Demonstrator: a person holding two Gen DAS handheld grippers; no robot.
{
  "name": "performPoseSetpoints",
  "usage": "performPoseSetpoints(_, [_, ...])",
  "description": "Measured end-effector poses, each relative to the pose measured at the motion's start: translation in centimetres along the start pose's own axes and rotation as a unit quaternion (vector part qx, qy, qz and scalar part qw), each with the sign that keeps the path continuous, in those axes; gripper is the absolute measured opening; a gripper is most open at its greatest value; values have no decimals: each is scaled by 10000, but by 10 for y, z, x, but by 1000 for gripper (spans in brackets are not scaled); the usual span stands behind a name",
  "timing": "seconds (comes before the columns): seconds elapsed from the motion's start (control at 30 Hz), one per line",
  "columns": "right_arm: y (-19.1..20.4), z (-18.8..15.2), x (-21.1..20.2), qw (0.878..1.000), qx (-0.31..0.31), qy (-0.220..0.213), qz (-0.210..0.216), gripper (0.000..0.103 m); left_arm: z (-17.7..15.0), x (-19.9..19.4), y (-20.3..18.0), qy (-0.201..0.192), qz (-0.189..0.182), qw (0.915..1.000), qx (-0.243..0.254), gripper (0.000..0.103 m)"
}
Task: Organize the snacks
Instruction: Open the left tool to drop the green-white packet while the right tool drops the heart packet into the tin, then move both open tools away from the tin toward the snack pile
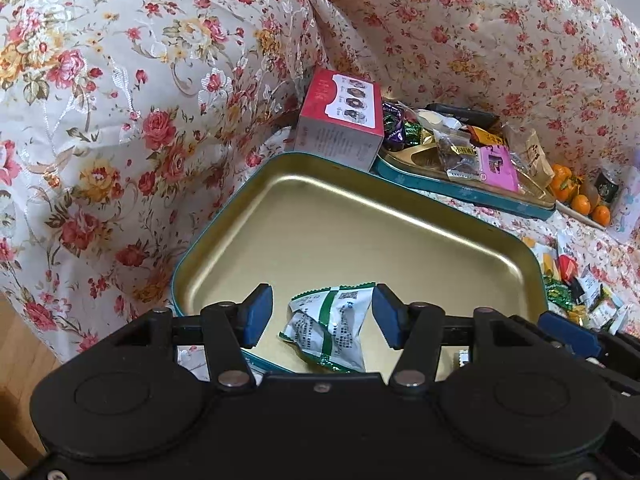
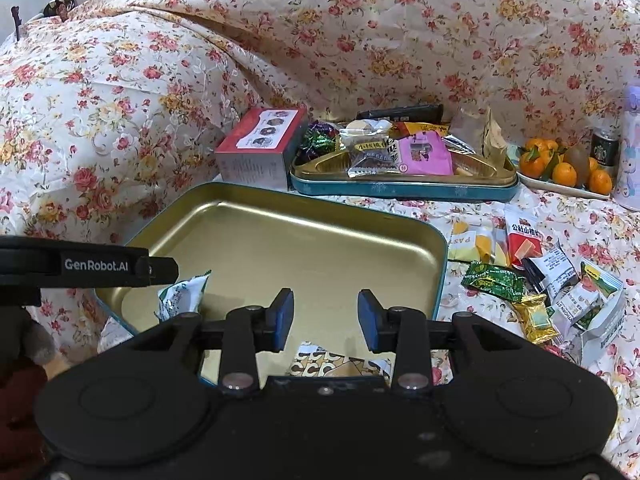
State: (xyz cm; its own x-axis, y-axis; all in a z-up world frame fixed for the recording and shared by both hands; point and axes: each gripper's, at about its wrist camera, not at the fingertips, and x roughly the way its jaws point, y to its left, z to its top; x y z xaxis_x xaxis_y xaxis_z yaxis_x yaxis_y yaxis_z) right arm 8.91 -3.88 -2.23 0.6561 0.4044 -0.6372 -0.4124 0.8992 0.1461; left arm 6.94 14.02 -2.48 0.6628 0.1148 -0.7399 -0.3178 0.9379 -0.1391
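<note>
Between our left gripper's (image 1: pixel 322 316) jaws lies a white-and-green snack packet (image 1: pixel 330 326), resting on the floor of the gold tin (image 1: pixel 224 248) at its near edge. The jaws stand wide; the left pad is well clear of the wrapper, and the right pad sits just beside its corner (whether it brushes it we cannot tell). We judge this to be the drop-off step: the packet looks released into the tin, and the next move for this hand would be to lift clear without dragging the wrapper along.

Our right gripper (image 2: pixel 326 318) hovers over the same tin's near edge with its jaws partly open and nothing between the pads. Below and just ahead of them a patterned packet (image 2: pixel 320 362) lies at the tin's rim, half hidden by the gripper body.

To the right of the right jaws, loose sweets (image 2: pixel 536 280) are scattered on the flowered cloth (image 2: pixel 400 40); these seem to be what is left to gather. Reaching them calls for a swing right, past the tin's wall.

Farther ahead stand a red-topped box (image 2: pixel 260 148) and a second tin (image 2: pixel 400 190) piled with wrapped snacks, and beyond to the right a plate of oranges (image 2: pixel 564 170). Nothing blocks either hand except the other, as both crowd the same corner.
</note>
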Motion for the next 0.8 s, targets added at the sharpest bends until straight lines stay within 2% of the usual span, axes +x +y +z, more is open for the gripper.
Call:
performPoseSetpoints(0.37, [-21, 1, -13, 9985, 326, -311, -318, 38, -4, -2, -9, -135, 38, 9996, 261, 60])
performPoseSetpoints(0.57, [-48, 0, -26, 9961, 521, -449, -547, 38, -9, -1, -18, -181, 113, 9987, 462, 60])
performPoseSetpoints(0.8, [-92, -12, -42, 9913, 837, -474, -898, 38, -23, -9, -44, -281, 21, 9956, 899, 60])
